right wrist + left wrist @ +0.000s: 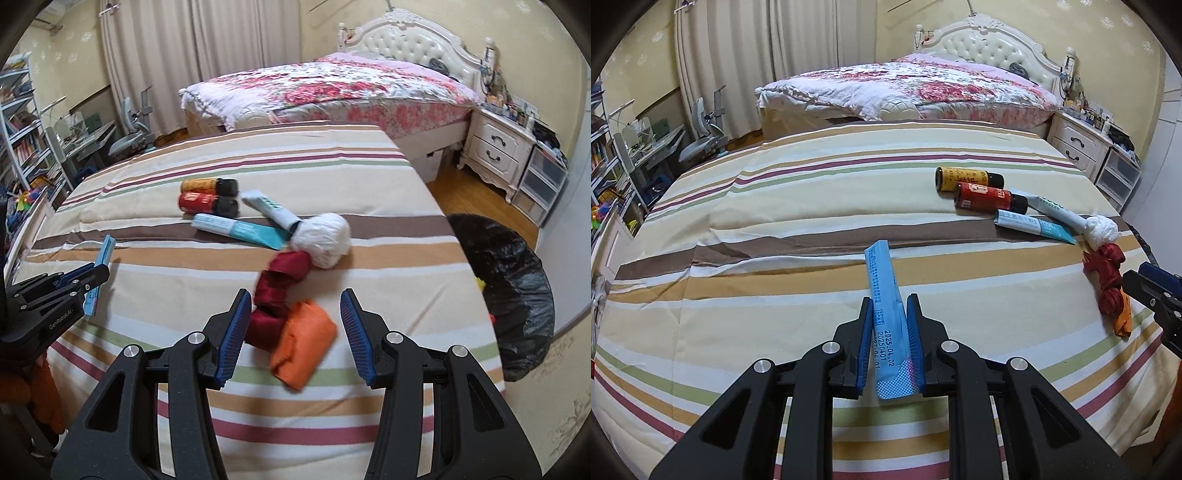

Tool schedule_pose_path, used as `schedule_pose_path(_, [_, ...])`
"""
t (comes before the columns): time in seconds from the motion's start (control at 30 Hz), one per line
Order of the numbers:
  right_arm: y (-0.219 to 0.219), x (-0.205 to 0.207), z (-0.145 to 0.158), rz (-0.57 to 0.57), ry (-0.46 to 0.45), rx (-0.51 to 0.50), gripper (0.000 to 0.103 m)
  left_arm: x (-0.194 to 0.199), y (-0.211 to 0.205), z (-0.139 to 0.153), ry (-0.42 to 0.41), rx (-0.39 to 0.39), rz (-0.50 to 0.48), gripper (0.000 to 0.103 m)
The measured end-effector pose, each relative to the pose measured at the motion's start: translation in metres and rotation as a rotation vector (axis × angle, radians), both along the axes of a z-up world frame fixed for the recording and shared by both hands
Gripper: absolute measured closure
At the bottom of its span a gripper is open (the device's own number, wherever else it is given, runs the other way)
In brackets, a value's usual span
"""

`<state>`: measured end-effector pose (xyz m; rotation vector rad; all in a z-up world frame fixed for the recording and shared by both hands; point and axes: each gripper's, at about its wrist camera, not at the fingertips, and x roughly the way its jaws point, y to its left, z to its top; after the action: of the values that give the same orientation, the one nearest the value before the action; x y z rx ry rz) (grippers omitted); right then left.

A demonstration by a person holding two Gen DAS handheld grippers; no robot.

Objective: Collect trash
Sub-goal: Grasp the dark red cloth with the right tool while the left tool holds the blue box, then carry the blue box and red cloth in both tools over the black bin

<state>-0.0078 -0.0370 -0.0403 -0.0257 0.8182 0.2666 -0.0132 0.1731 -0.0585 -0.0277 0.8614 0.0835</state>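
Left tool (889,301) is clamped on a long light-blue foil sachet (882,295) with printed dates; the sachet's far end juts out over the middle of the striped bedsheet (812,192), and whether it is clear of the cloth cannot be told. Toward the right edge of that sheet lie a yellow-labelled brown bottle (967,178), a red-labelled brown bottle (988,199), a white-and-teal squeezed tube (1034,225), a second white tube (1058,212), a white crumpled wad (1102,229) and a dark red knotted cloth (1108,273) joined to an orange folded piece (1123,321). The right tool (1152,295) shows at the right border.

Right wrist view: the right tool (295,302) stands part open, gripping nothing, its fingers either side of the dark red cloth (280,288) and the orange piece (303,343), pads clear of both. The white wad (327,236) lies just beyond, touching the red cloth. Both bottles (207,194) and the tubes (240,229) lie farther in. The left tool (92,273) is at the left edge, gripping the blue sachet (103,258). A black plastic bin bag (517,288) sits on the floor off the sheet's right edge.
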Motion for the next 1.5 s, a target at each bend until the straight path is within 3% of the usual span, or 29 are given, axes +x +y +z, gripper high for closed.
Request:
schedule_pose_path(0.2, [0.022, 0.016, -0.008, 0.032, 0.028, -0.034, 0.055, 0.000, 0.011, -0.004, 0.007, -0.018, 0.020, 0.083])
schedule_pose_path(0.3, [0.030, 0.021, -0.010, 0.045, 0.032, -0.063, 0.067, 0.001, 0.012, -0.006, 0.010, -0.026, 0.021, 0.083])
schedule_pose_path(0.37, [0.036, 0.023, -0.013, 0.054, 0.032, -0.083, 0.080, 0.001, 0.012, -0.008, 0.013, -0.030, 0.018, 0.084])
schedule_pose_path(0.6, [0.034, 0.017, -0.008, 0.060, 0.009, -0.071, 0.082, 0.002, 0.010, -0.007, 0.003, -0.035, 0.007, 0.083])
schedule_pose_path(1.03, [-0.012, 0.004, 0.030, -0.023, -0.071, 0.019, 0.082, 0.000, -0.013, 0.013, -0.059, -0.048, -0.038, 0.083])
schedule_pose_path(1.5, [-0.094, 0.003, 0.041, -0.189, -0.121, 0.022, 0.082, 0.016, -0.101, 0.046, -0.139, -0.042, -0.217, 0.083])
